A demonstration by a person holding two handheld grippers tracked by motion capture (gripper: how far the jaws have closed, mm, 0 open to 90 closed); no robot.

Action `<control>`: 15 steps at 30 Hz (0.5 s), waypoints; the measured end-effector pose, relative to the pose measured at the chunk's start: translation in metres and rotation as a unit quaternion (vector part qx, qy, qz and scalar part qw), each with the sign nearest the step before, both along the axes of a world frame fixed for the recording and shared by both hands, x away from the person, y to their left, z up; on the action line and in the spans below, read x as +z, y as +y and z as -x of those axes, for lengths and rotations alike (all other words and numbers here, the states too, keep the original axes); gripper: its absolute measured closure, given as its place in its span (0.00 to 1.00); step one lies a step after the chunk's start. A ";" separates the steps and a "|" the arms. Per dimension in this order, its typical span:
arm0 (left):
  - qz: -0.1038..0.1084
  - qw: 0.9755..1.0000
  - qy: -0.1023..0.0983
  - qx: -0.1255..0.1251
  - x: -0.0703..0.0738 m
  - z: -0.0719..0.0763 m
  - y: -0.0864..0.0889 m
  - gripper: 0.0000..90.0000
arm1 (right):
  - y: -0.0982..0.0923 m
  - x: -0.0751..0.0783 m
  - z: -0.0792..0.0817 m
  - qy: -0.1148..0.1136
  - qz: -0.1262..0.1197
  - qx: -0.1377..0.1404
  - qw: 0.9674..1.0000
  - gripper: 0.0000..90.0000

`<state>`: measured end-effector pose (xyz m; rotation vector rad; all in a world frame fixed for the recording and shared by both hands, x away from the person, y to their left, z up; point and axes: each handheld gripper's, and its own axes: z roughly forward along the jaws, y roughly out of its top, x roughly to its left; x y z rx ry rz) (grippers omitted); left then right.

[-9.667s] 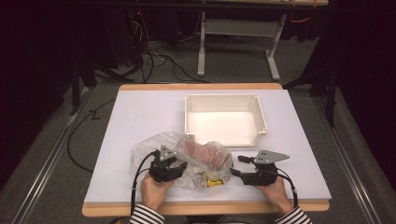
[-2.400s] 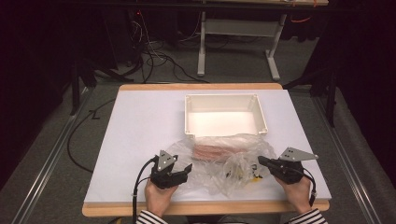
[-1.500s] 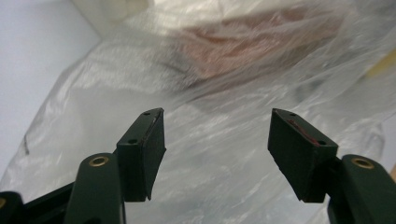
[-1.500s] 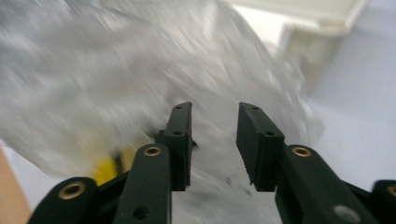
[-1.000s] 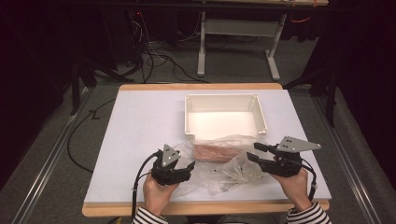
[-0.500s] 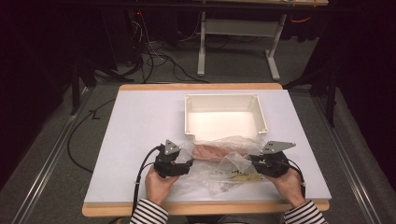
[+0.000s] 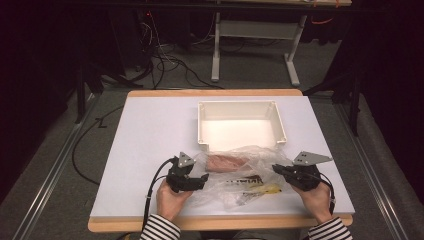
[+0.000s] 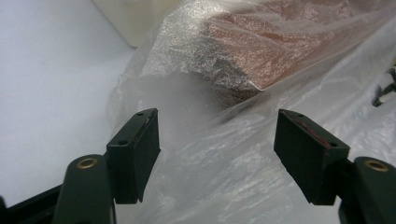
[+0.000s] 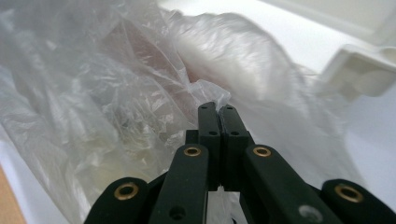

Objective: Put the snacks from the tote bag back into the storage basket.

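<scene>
Jaws of the left gripper point(image 8: 217, 154) gape wide at the plastic bag point(image 7: 240, 175); right gripper point(image 9: 218, 114) pinches its edge, near the tray point(image 7: 240, 107).

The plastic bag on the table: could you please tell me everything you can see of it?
The plastic bag is thin, clear and crinkled. It lies flat on the white table, just in front of the white tray. Through it show a pinkish-brown block and something yellow. The left gripper stands open over the bag's left edge; the right gripper is shut at its right edge, with film bunched at the tips.
</scene>
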<state>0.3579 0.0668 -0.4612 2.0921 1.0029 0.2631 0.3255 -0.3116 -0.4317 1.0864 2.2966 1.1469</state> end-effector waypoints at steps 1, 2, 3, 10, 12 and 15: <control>-0.002 1.000 0.000 -0.002 0.000 0.000 -0.001 0.35 | -0.002 0.000 -0.001 0.000 0.001 -0.006 1.000 1.00; -0.003 1.000 0.001 -0.004 -0.001 0.000 -0.001 0.35 | -0.003 -0.001 -0.002 0.000 0.003 -0.011 1.000 1.00; -0.002 1.000 0.002 -0.006 -0.001 0.000 -0.002 0.34 | -0.004 -0.002 -0.003 0.000 0.007 -0.015 1.000 1.00; -0.007 1.000 0.008 -0.019 -0.003 -0.001 -0.003 0.40 | -0.013 -0.023 -0.016 0.029 0.004 -0.044 0.999 1.00; -0.017 0.999 0.013 -0.026 -0.005 -0.001 -0.006 0.41 | -0.012 -0.027 -0.018 0.036 0.004 -0.047 0.998 1.00; -0.030 0.999 0.023 -0.032 -0.008 -0.002 -0.010 0.47 | -0.011 -0.032 -0.021 0.040 0.007 -0.045 0.998 1.00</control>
